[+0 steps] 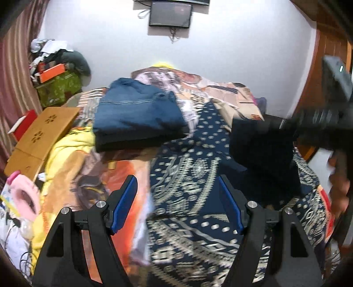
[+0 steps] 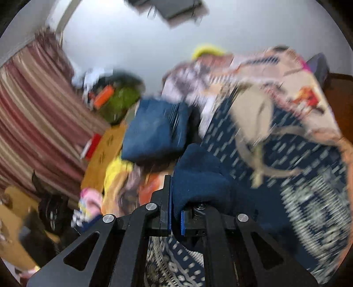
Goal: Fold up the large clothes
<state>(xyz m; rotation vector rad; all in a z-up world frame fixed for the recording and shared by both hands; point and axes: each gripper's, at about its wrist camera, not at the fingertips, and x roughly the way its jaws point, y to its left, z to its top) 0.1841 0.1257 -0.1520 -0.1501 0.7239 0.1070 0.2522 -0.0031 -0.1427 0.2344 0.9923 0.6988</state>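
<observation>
Bedding covers most of both views: a navy sheet (image 1: 198,159) with a pale geometric print lies across a bed, over a patchwork cover (image 1: 220,88) in orange, beige and lilac. Striped curtain (image 1: 13,72) hangs at the left edge, and a white wall (image 1: 110,33) closes the back. A dark screen (image 1: 169,14) is mounted high on that wall with cables below it; no writing on it can be read.

Folded denim (image 1: 136,110) rests on a darker folded layer near the far left part of the bed. A yellow blanket (image 1: 66,150) lies just beside it at the bed's left edge. A brown cardboard panel (image 1: 42,134) with two cut flower shapes stands beside the bed; no text is legible on it. A green box (image 1: 57,88) with an orange box (image 1: 51,74) on top sits in the far corner; print on them is too small to read.

Task item: a dark navy garment (image 1: 262,145), bunched, at the right side of the bed over the sheet.

Right gripper (image 2: 175,218): jaws clenched on the garment, whose cloth passes between the blue pads and bulges above them. The right wrist view is heavily motion-blurred.

Left gripper (image 1: 177,204): jaws spread wide, nothing between them, positioned above the sheet. One pad (image 1: 123,205) shows blue facing.
</observation>
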